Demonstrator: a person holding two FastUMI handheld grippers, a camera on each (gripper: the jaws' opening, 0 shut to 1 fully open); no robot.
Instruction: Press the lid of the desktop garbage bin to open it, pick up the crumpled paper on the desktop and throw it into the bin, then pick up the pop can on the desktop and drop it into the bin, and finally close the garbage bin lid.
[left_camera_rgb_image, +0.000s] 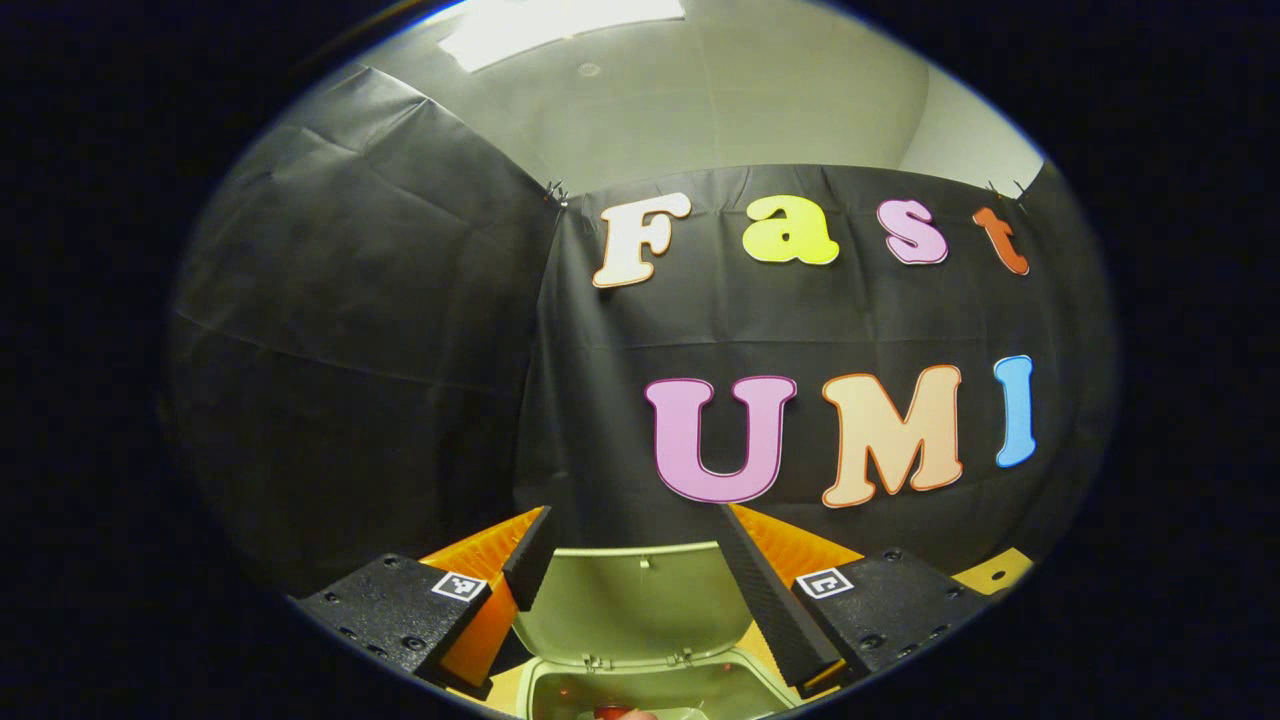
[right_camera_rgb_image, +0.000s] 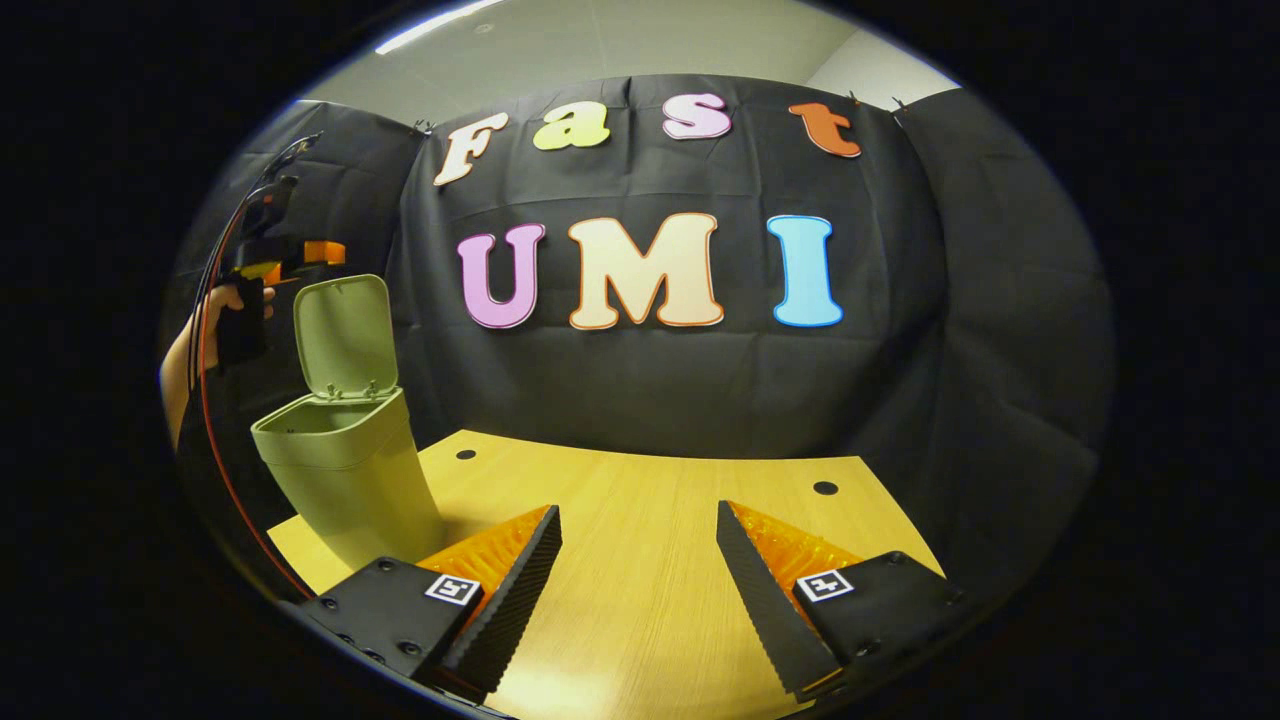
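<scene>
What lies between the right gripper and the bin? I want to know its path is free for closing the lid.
Bare wooden desktop, in the right gripper view: nothing sits between the open right gripper and the bin, whose lid stands up.

Left gripper (left_camera_rgb_image: 633, 560) held high, jaws spread wide, nothing between the fingers. In the right gripper view it sits raised at far left (right_camera_rgb_image: 300, 255), gripped by a person's hand (right_camera_rgb_image: 215, 325) with bare forearm below. Right gripper (right_camera_rgb_image: 638, 560) low over the tabletop, jaws wide apart, empty.
</scene>
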